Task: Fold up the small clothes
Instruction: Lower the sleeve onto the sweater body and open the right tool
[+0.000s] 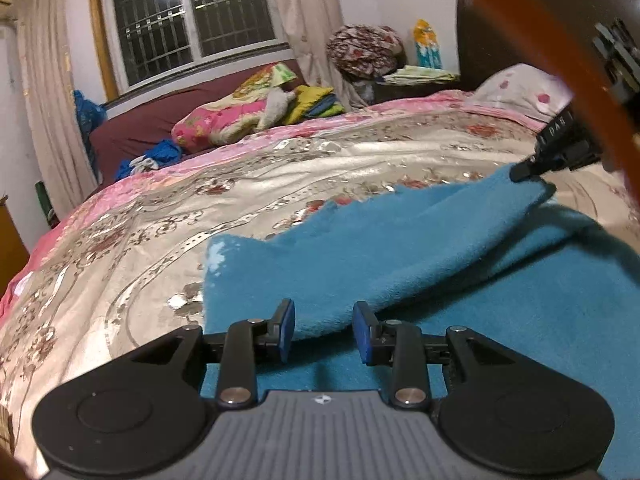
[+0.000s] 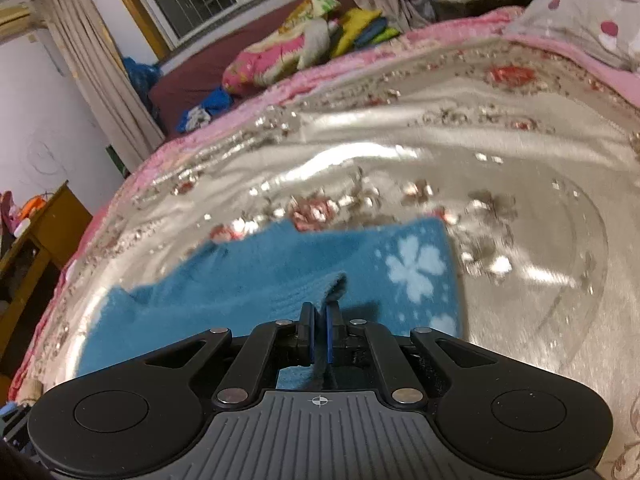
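Note:
A blue fleece cloth (image 1: pixel 400 248) with pale flower prints lies on the shiny floral bedspread (image 1: pixel 120 248). My left gripper (image 1: pixel 324 330) is open just above the cloth's near edge, and a folded flap lies between its blue pads without being pinched. My right gripper (image 2: pixel 319 334) is shut on a corner of the blue cloth (image 2: pixel 248 276) and lifts it. In the left wrist view the right gripper (image 1: pixel 524 170) shows at the far right, holding that raised corner so the cloth slopes down toward me.
A pink-spotted pillow (image 1: pixel 520 88) lies at the bed's head. A maroon sofa (image 1: pixel 152 120) under the window holds folded bedding (image 1: pixel 224 116) and clothes. A wooden cabinet (image 2: pixel 36 240) stands left of the bed. An orange bar (image 1: pixel 560 52) crosses the upper right.

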Tool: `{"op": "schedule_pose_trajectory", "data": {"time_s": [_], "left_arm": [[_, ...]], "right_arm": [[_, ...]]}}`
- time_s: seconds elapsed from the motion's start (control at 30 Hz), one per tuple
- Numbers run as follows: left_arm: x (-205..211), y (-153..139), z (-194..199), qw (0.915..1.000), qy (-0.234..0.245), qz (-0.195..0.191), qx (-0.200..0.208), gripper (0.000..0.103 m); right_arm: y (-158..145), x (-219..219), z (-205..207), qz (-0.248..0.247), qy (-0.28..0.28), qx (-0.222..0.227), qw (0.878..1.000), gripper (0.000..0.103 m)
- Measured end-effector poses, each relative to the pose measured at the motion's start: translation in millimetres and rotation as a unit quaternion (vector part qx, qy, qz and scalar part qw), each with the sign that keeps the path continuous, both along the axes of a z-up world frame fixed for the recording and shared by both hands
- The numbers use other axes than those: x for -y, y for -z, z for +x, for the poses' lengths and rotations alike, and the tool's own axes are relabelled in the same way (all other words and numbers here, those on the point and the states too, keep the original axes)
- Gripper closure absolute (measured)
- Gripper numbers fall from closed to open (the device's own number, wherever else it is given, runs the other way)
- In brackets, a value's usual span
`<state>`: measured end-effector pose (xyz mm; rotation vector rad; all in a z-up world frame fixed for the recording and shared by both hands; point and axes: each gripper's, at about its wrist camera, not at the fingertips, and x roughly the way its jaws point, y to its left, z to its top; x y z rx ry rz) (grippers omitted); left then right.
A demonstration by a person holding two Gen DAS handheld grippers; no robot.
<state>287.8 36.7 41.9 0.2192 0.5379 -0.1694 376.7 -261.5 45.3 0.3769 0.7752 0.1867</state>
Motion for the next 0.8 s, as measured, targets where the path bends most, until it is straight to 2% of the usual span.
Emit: {"op": "schedule_pose_trajectory", "data": {"time_s": [0.07, 0.13, 0.23, 0.33, 0.4, 0.5, 0.6, 0.67, 0.73, 0.8], "left_arm": [[-2.3, 2.7, 6.2, 0.9999, -0.009, -0.004, -0.003, 0.062], [-3.4, 7.6, 11.6, 0.9998, -0.013, 0.002, -0.016, 0.060], [-8.4, 17.9, 17.0, 0.9984, -0.015, 0.010, -0.053, 0.058], [-14.4, 18.7, 12.2, 0.9982, -0.020, 0.009, -0.056, 0.058], [-18.8, 9.9, 6.6, 0.9988, -0.019, -0.010, -0.045, 0.058], [-20.8, -5.4, 7.2, 0.9992, -0.020, -0.029, -0.020, 0.057], [-17.5, -10.2, 21.9, 0.9990, -0.026, -0.035, -0.009, 0.054], [-13.8, -3.7, 35.9, 0.9991, -0.036, -0.020, -0.015, 0.054], [-14.0, 7.1, 47.2, 0.9981, -0.050, -0.007, -0.034, 0.054], [-18.4, 16.7, 53.0, 0.9967, -0.055, -0.015, -0.058, 0.054]], "right_arm": [[-1.7, -3.5, 5.4, -0.007, 0.003, 0.003, 1.000, 0.097], [4.5, -10.0, 11.2, -0.039, 0.000, -0.007, 0.999, 0.097], [24.1, -17.9, 16.6, -0.077, -0.012, -0.052, 0.996, 0.092], [21.4, -16.7, 9.1, -0.079, -0.010, -0.043, 0.996, 0.090], [14.5, -13.6, 5.1, -0.084, -0.001, -0.040, 0.996, 0.089], [-5.2, -13.4, -9.8, -0.104, 0.003, 0.000, 0.995, 0.089], [-17.2, -17.9, -19.1, -0.092, -0.017, 0.025, 0.995, 0.089], [-14.4, -25.7, -17.7, -0.078, -0.044, 0.016, 0.996, 0.089], [-6.0, -36.0, -14.8, -0.087, -0.060, 0.004, 0.994, 0.089], [6.3, -40.7, -7.6, -0.095, -0.065, -0.020, 0.993, 0.089]]}}
